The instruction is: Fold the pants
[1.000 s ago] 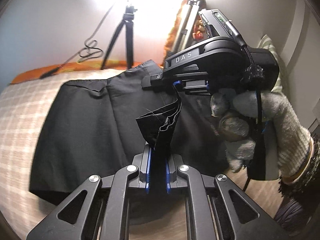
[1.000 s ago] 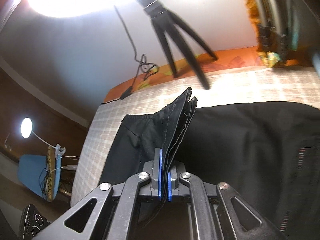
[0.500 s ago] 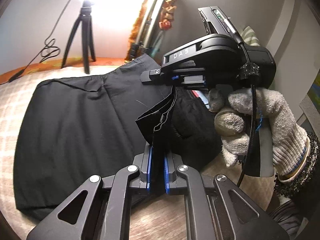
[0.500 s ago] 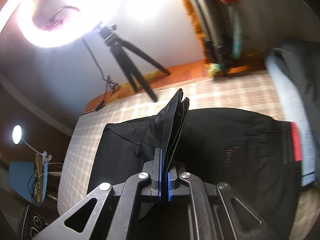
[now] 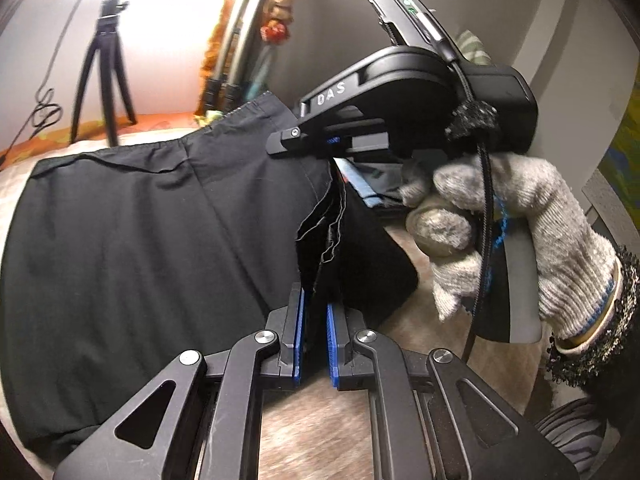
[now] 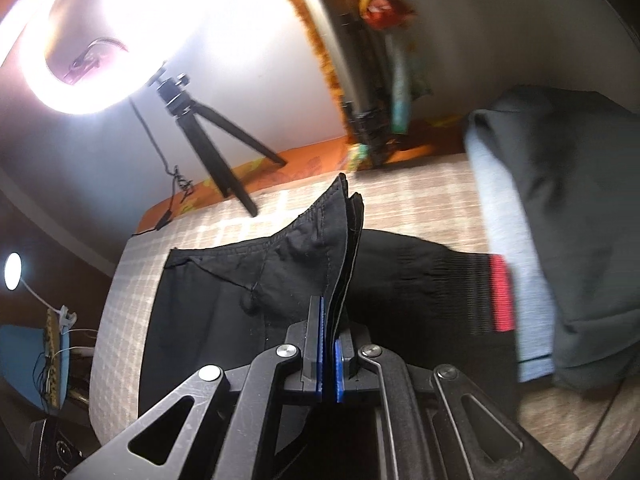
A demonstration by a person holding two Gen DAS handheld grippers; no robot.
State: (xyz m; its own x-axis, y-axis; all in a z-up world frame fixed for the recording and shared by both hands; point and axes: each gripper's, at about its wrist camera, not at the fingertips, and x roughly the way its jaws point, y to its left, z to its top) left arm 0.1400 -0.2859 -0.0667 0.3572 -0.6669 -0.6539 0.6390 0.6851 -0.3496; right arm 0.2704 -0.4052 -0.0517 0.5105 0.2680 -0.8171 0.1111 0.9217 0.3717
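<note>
Black pants [image 5: 132, 216] lie spread on a checked bed cover [image 6: 408, 200]. My left gripper [image 5: 314, 312] holds a bunched hem edge of the pants between its blue pads; the jaws stand slightly parted around the cloth. My right gripper [image 6: 329, 344] is shut on another layered edge of the pants [image 6: 340, 248], which stands up from the jaws. In the left wrist view the right gripper's black body [image 5: 400, 108] and the gloved hand [image 5: 500, 240] holding it are just right of the left jaws. The pants' waistband with a red tag [image 6: 502, 292] lies to the right.
A stack of folded grey and dark clothes [image 6: 560, 220] lies at the right on the bed. A small black tripod [image 6: 208, 136] with a ring light [image 6: 100, 32] and a larger tripod [image 6: 360, 92] stand at the far edge by the wall.
Both grippers have carried their pants edges to the right, toward the waistband and the folded stack. The left jaws have parted a little around the cloth.
</note>
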